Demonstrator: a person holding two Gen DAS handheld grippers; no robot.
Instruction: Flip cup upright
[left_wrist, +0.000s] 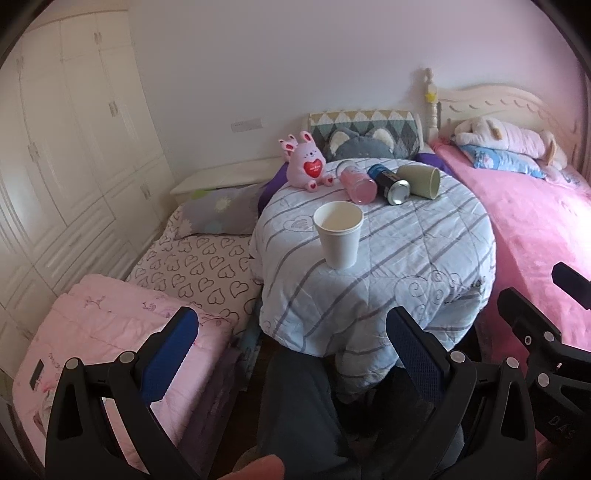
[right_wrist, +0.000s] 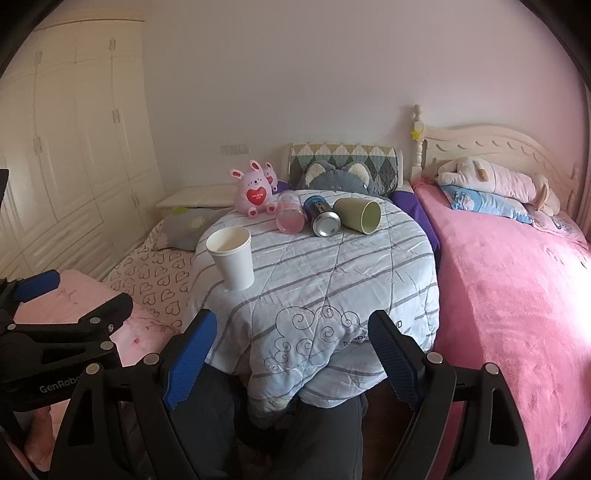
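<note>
Left wrist: smooth tapered paper cup (left_wrist: 338, 235) upright.

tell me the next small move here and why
Probably reach the right hand-held gripper forward toward the green cup, which lies on its side at the far edge of the quilt-covered table. The white paper cup already stands upright, and both grippers are open and empty, well short of the cups.

A matt white paper cup (left_wrist: 338, 234) is seen on quilted, creased cloth (left_wrist: 406, 243); behind the cup, a can's (left_wrist: 389, 183) shiny metal end and a fuzzy plush rabbit (left_wrist: 308, 162).
</note>
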